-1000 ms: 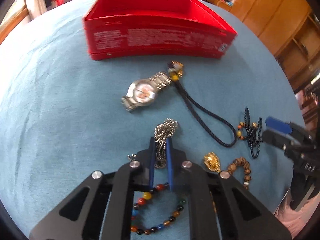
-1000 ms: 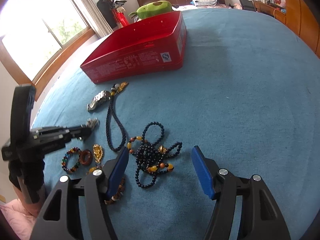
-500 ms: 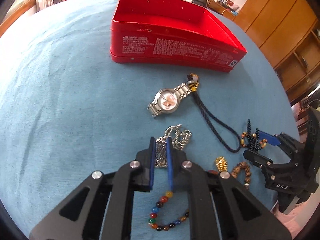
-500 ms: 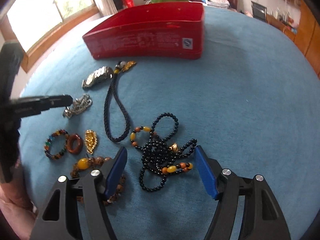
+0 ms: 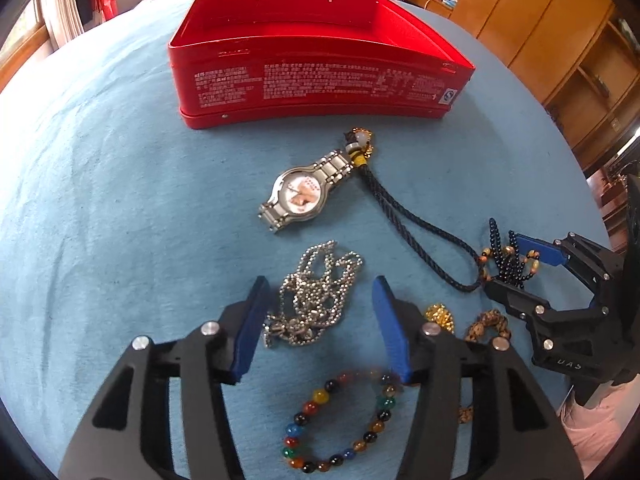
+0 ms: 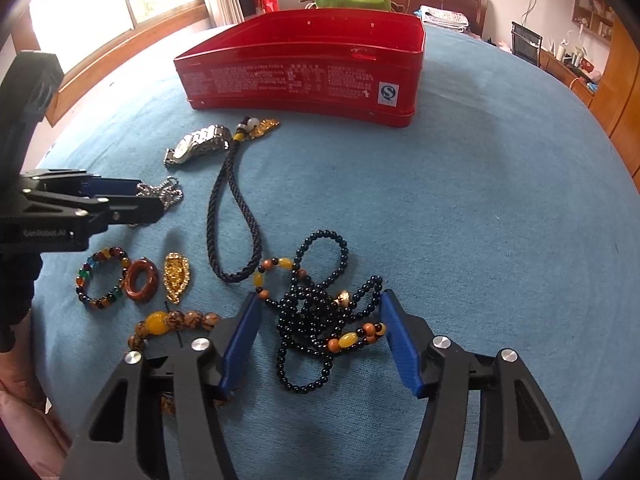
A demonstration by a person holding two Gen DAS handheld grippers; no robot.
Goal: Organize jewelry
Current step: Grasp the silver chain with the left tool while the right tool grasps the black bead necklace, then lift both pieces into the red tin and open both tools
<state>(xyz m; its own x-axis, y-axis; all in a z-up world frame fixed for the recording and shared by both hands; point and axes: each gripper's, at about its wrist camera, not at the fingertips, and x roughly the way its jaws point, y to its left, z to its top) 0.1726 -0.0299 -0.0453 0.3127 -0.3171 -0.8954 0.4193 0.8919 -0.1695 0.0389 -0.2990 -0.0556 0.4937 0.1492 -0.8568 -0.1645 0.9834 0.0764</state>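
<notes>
Fingers of my left gripper [image 5: 318, 320] just sprang apart; silver chain [image 5: 316, 296] dropped at twelve o'clock, unboxed; right gripper [image 6: 318, 338] spread too.

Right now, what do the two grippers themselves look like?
Both match: black skeletal frames with cut-out windows, silver round screw heads and flat blue finger pads. The left gripper reads GenRobot.AI along its side; the right gripper shows DAS lettering. No cables visible.

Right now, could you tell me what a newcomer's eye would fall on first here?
The open red tin at the far side of the blue cloth. Then the silver chain heaped between the left gripper's open fingers, and the black bead necklace tangled between the right gripper's.
</notes>
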